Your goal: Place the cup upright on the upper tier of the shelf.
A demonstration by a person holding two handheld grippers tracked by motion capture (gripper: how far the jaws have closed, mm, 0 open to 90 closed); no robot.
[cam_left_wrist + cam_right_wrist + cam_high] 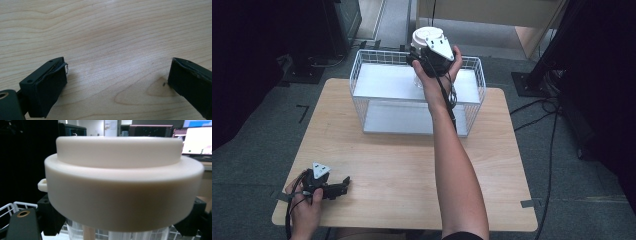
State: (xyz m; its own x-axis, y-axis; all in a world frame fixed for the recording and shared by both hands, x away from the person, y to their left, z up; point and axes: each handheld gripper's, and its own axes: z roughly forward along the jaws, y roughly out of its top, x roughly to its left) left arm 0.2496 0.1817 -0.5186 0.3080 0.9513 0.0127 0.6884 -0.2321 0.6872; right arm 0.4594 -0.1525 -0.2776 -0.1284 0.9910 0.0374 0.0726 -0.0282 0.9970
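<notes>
A light wooden desk (402,170) carries a white wire basket (362,80) with a pale floor at its far edge. Above the basket's back rim, the person's right hand (434,75) holds the right tool (424,52), which is clenched on a clear jar with a white lid (424,37). In the right gripper view the lid (122,185) sits just above the black jaws, which press the transparent body from both sides. At the near left corner of the desk, the left tool (343,184) rests in the left hand (304,207), its jaws spread wide over bare wood and grasping nothing.
</notes>
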